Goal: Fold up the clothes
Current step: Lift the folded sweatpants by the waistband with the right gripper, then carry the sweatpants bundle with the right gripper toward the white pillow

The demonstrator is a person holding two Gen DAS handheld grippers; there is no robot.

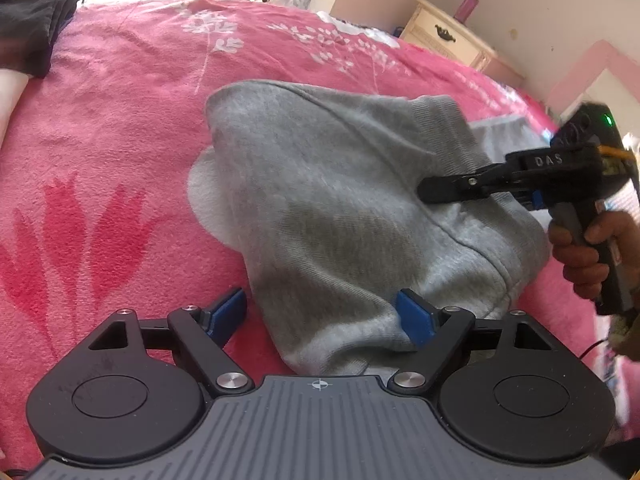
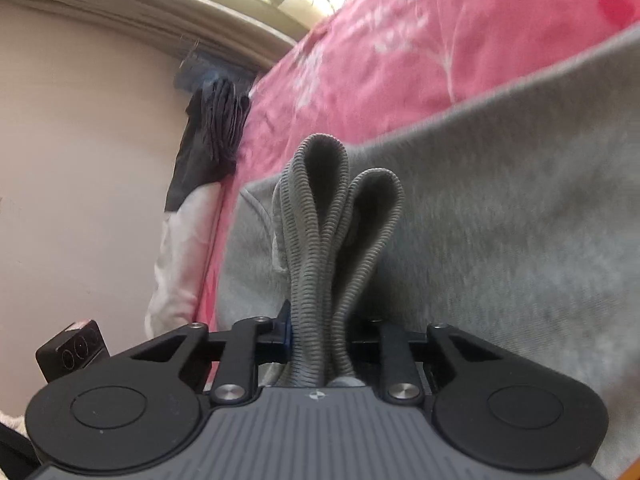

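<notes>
While the right gripper pinches only the bunched ribbed hem of the grey sweatshirt on the pink blanket and the left gripper gapes around its near edge, a tug could slip the hem free and spoil the fold.

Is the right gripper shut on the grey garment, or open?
Shut on it. The right gripper pinches two loops of the grey garment's ribbed hem between its fingers.
</notes>
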